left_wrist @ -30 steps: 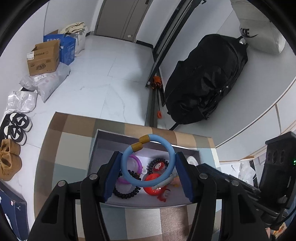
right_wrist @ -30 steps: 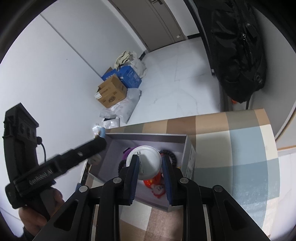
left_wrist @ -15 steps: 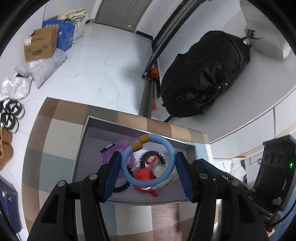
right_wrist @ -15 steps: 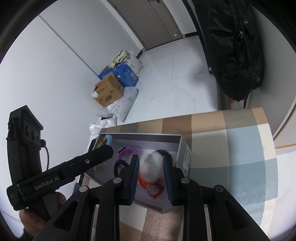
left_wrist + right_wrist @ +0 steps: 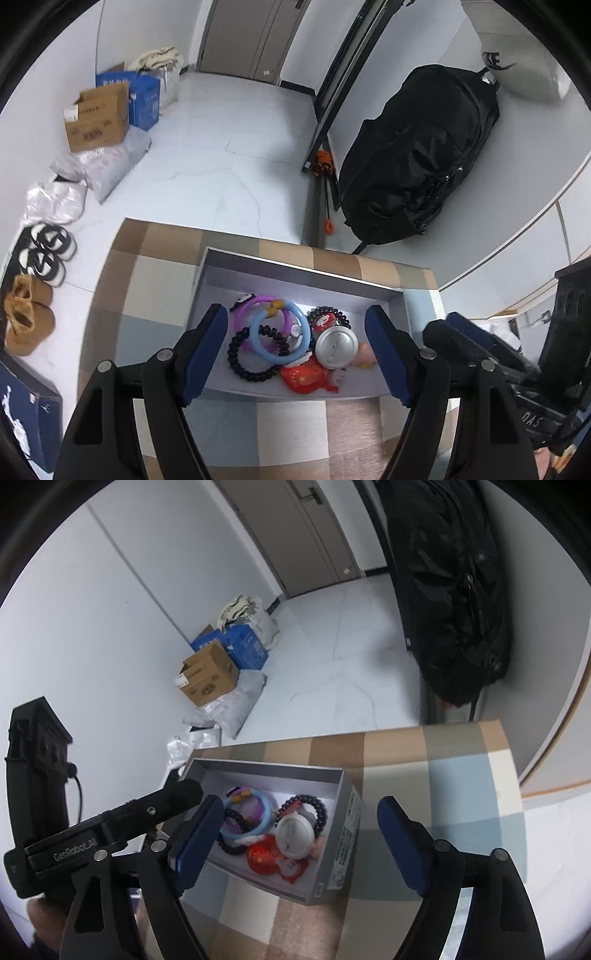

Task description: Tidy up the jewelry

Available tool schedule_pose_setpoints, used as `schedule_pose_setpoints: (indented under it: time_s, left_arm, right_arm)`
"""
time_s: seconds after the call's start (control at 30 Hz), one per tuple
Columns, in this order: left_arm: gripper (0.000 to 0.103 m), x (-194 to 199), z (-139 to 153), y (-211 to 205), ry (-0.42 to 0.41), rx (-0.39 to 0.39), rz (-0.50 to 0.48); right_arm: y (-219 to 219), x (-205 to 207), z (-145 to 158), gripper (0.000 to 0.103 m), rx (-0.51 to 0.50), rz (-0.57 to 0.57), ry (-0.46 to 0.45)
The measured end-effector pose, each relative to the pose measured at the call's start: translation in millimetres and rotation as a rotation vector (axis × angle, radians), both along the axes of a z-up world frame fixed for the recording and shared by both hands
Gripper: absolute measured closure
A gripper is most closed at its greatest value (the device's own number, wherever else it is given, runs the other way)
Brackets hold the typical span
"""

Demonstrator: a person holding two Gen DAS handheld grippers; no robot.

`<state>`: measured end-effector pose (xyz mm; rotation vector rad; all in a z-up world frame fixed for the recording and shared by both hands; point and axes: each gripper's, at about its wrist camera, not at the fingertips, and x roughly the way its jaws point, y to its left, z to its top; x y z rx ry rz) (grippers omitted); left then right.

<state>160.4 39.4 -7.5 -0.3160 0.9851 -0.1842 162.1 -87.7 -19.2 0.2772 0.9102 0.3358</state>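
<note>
Checkered tabletop [image 5: 155, 273], white tiled floor beyond. Item: grey box [image 5: 295, 266], just ahead of both tools, holding the jewelry in one heap. We list a blue ring [image 5: 279, 331] lying over a purple ring [image 5: 242, 314], a black beaded bracelet [image 5: 251, 369], a round silver case [image 5: 337, 347] and a red charm [image 5: 304, 377].

Left gripper [image 5: 295, 354]: jaws spread wide, empty. Right gripper [image 5: 295, 838]: likewise released, empty.

Step, as we judge it: both pieces dropped in (nothing remains on the cloth in view). Next move calls for withdrawing, or fetching any pieces elsewhere.

Left view alone shows shoes [image 5: 44, 254] on the floor; right view alone shows the box's labelled outer wall [image 5: 345, 843].
</note>
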Motion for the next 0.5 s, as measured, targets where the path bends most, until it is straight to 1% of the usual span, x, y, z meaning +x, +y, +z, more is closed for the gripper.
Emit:
schedule_pose_setpoints:
  time_s: [0.03, 0.07, 0.2, 0.27, 0.33, 0.5]
  left_arm:
    - [0.030, -1.6, 1.5, -0.1, -0.006, 0.013, 0.005]
    - [0.030, -3.7, 3.7, -0.8, -0.017, 0.028, 0.006]
    - [0.029, -17.5, 15.5, 1.3, -0.073, 0.071, 0.015]
    - [0.022, -24.6, 20.5, 2.0, -0.095, 0.086, 0.031]
    - [0.021, -35.0, 26.6, 1.6, -0.135, 0.103, 0.053]
    - [0.018, -58.9, 38.3, -4.0, -0.209, 0.152, 0.062]
  right_arm:
    - [-1.5, -1.3, 0.3, 0.006, -0.007, -0.010, -0.003]
    - [-3.5, -3.2, 0.7, 0.004, -0.004, -0.018, -0.007]
    - [-5.4, -11.1, 5.0, 0.003, -0.011, -0.008, -0.034]
    - [-4.0, -19.3, 11.1, 0.002, -0.021, 0.010, -0.073]
    - [-3.5, -27.6, 17.6, 0.000, -0.014, 0.019, -0.106]
    - [-4.3, -51.8, 30.9, 0.000, 0.014, 0.044, -0.174]
